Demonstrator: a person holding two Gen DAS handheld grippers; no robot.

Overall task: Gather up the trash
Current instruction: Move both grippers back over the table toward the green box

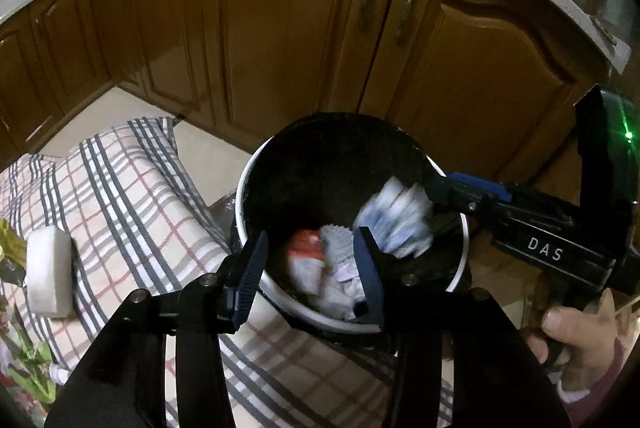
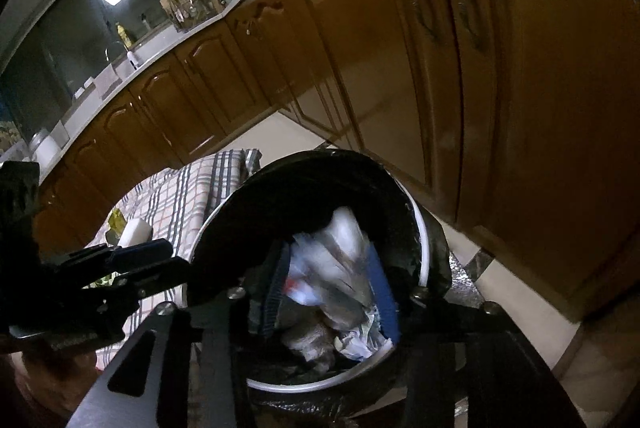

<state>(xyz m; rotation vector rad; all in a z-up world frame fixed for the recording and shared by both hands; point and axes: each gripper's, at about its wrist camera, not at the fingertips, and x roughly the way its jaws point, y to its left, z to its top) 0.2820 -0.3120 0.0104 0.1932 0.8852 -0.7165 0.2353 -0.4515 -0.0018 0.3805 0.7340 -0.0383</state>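
Note:
A round bin [image 1: 240,196] with a black liner and a white rim stands on the floor beside a checked cloth. My left gripper [image 1: 308,276] hangs open over its near rim, nothing between its fingers. Below it in the bin lie a red-and-white wrapper [image 1: 306,248], a grey scrap [image 1: 336,242] and crumpled paper. My right gripper [image 1: 434,206] reaches in from the right, open. A blurred white-and-blue wad [image 1: 396,220] is loose just off its tips. In the right wrist view that wad [image 2: 340,248] shows between the open right gripper [image 2: 330,292] fingers, over the bin [image 2: 424,248].
Brown cabinet doors [image 1: 280,28] run behind the bin under a pale countertop. The checked cloth [image 1: 132,188] covers a surface on the left, with a white sponge block [image 1: 48,272] and wrappers on it. A hand [image 1: 576,332] holds the right gripper. The left gripper [image 2: 168,260] shows at left.

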